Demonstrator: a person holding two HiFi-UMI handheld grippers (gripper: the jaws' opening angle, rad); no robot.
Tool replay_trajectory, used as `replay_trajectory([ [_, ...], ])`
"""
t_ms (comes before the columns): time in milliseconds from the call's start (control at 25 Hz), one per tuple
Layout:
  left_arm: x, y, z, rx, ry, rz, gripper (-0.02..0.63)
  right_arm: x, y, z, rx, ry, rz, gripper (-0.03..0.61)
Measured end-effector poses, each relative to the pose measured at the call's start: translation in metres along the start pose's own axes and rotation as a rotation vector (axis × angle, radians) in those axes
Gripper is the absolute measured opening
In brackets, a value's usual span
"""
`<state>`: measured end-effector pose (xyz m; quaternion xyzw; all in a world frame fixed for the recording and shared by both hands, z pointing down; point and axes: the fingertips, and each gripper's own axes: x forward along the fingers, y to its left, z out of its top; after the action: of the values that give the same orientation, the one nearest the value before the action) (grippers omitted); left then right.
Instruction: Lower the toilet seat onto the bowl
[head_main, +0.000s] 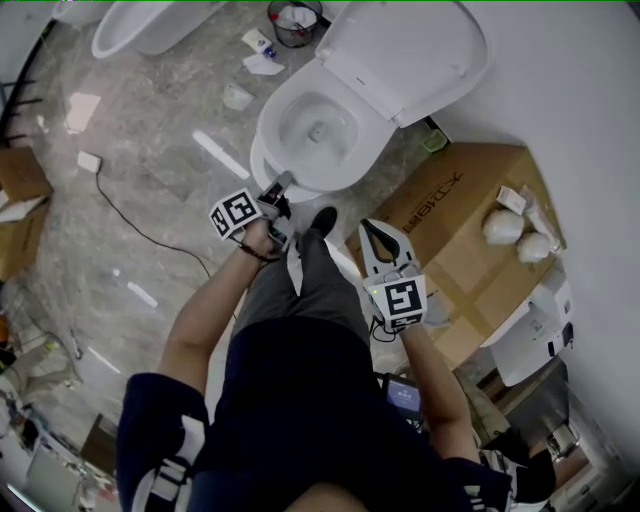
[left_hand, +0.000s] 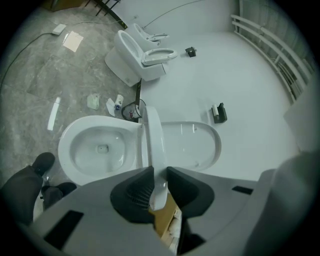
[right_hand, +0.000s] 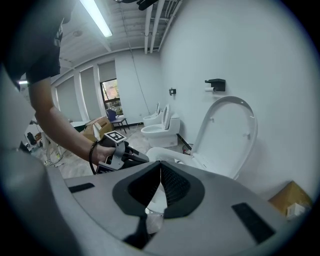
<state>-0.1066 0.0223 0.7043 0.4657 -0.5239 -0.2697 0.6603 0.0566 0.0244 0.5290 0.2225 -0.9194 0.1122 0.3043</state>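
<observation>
A white toilet stands against the wall, its lid (head_main: 410, 45) raised upright. My left gripper (head_main: 282, 183) is at the front of the bowl (head_main: 262, 150), shut on the front edge of the toilet seat (left_hand: 152, 140). In the left gripper view the seat runs edge-on away from the jaws, with the bowl (left_hand: 67, 150) on one side and the lid (left_hand: 195, 145) on the other. In the right gripper view the seat (right_hand: 167, 154) slopes low over the bowl and the lid (right_hand: 227, 132) stands behind. My right gripper (head_main: 384, 228) hangs shut and empty over the cardboard box, apart from the toilet.
A cardboard box (head_main: 470, 230) with white bundles sits right of the toilet. A wire bin (head_main: 295, 22) and paper scraps lie behind the bowl. A cable (head_main: 140, 225) crosses the floor at left. A second toilet (left_hand: 137, 55) stands further along the wall. The person's shoe (head_main: 322, 220) is by the bowl.
</observation>
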Motion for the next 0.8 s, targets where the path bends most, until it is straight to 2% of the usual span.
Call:
replay_trajectory([
  [800, -0.007, 0.098, -0.002, -0.045, -0.010, 0.103, 0.103, 0.045, 0.025, -0.029, -0.013, 0.067, 0.053, 0.021],
])
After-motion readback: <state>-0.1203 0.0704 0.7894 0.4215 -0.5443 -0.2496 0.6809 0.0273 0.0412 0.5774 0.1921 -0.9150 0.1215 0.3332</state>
